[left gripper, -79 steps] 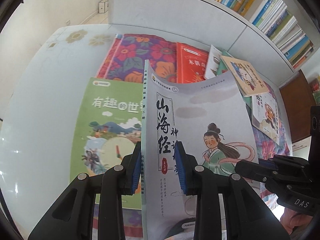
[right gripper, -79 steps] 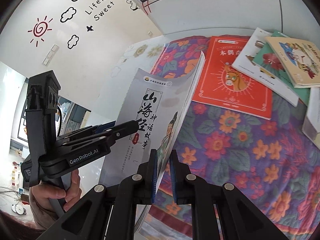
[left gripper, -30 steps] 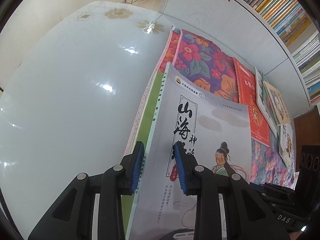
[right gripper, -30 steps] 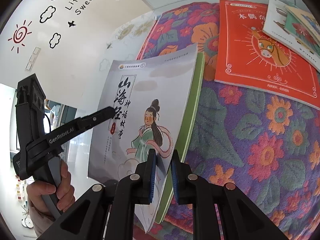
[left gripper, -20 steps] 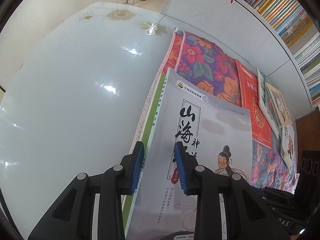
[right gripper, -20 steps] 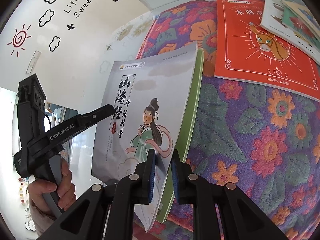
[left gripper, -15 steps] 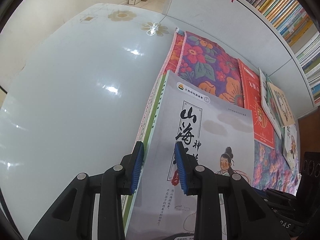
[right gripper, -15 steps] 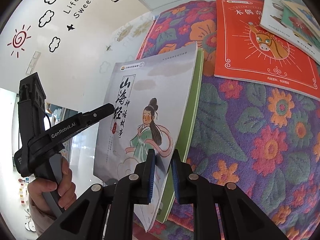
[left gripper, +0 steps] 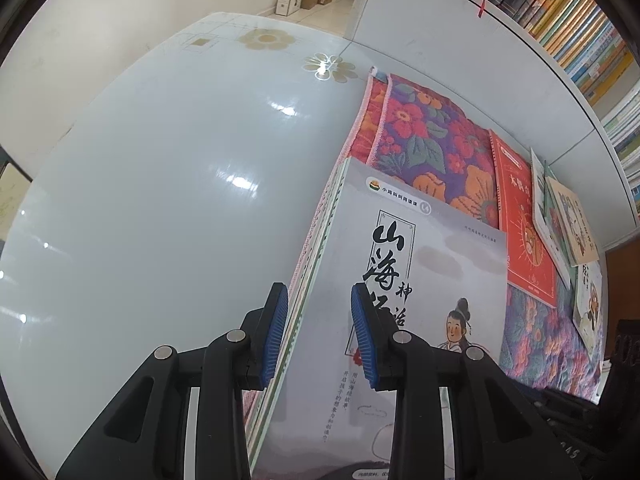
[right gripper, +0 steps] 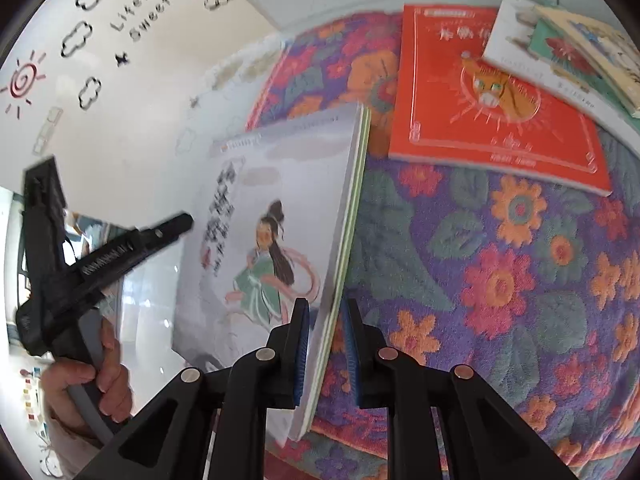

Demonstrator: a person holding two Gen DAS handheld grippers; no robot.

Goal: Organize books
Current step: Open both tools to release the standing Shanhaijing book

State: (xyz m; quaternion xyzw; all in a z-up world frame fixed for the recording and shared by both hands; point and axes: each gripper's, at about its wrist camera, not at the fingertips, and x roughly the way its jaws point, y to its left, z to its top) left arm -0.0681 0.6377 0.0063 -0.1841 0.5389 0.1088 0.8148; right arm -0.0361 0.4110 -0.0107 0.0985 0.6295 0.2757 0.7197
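Grey-cover paperback w/ black calligraphy title & painted lady (left gripper: 404,280), stacked on green-edged book (right gripper: 354,200); pair at 9 o'clock edge of floral purple-orange cloth (right gripper: 500,280), beside glossy white tabletop (left gripper: 160,200).
Left gripper (left gripper: 320,332): clamped on stack's spine side.
Right gripper (right gripper: 326,354): clamped on stack's opposite edge.
Red paperback w/ donkey emblem (right gripper: 480,92): flat on cloth, 1 o'clock of stack.
Overlapping picture books (right gripper: 568,52): 2 o'clock.

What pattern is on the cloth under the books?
The cloth has a floral print: orange, red and pink flowers with green leaves on purple. The right wrist view shows it best.
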